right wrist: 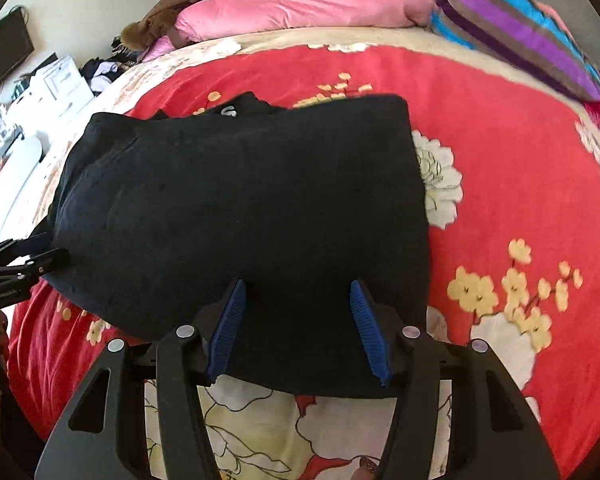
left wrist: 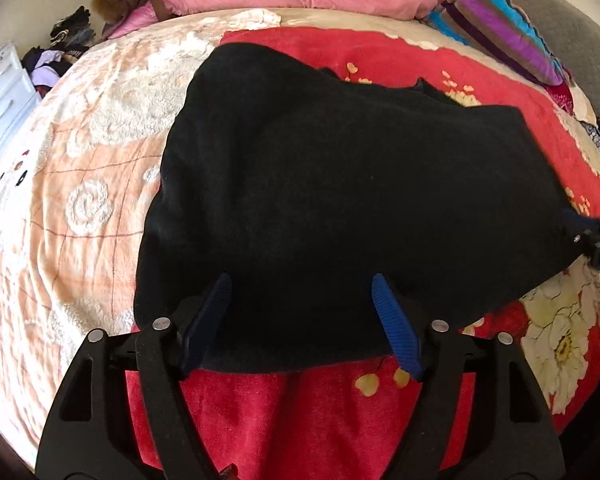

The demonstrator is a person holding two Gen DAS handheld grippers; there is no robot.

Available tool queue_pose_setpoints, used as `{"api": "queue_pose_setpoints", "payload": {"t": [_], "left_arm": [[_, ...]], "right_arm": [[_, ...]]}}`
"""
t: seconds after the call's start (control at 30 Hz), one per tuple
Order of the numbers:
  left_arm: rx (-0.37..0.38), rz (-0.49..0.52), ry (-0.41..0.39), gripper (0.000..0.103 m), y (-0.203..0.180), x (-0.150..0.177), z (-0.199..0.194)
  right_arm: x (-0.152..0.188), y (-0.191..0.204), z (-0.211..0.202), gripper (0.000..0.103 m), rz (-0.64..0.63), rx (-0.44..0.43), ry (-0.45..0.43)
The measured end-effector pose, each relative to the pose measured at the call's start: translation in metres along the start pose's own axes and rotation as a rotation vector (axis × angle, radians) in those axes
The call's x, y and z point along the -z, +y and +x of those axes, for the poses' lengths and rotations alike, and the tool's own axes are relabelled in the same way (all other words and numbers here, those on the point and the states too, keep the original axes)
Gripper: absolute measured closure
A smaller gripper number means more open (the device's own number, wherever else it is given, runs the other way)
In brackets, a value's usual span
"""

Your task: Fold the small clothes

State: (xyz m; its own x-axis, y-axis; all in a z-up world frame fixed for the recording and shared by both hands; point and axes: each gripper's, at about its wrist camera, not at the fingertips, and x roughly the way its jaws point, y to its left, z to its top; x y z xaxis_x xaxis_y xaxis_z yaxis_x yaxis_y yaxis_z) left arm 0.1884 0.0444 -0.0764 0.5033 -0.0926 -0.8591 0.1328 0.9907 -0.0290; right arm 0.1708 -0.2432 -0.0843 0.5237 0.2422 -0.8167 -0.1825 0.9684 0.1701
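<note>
One black garment [left wrist: 340, 200] on the red blanket [left wrist: 260, 412]; two grippers, left gripper [left wrist: 300, 320] and right gripper [right wrist: 298, 328], fingers seemingly apart, unclamped.

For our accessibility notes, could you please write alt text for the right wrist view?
A black garment lies on a red floral blanket, the near edge between the open blue fingers of the right gripper. The left gripper sits at its left edge; a pink pillow lies behind.

Open red floral blanket [right wrist: 500, 128] lies right of the black garment [right wrist: 240, 208]; pink pillow [right wrist: 312, 4] and striped cushion [right wrist: 520, 36] block the bed's far edge.
</note>
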Motion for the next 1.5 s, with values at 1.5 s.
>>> {"api": "queue_pose_setpoints", "payload": {"t": [1.5], "left_arm": [[-0.104,-0.201,-0.110,0.009,0.070,-0.017,-0.031]], "right_arm": [[0.014,0.179,-0.038,0.008,-0.352,-0.105,-0.185]]}}
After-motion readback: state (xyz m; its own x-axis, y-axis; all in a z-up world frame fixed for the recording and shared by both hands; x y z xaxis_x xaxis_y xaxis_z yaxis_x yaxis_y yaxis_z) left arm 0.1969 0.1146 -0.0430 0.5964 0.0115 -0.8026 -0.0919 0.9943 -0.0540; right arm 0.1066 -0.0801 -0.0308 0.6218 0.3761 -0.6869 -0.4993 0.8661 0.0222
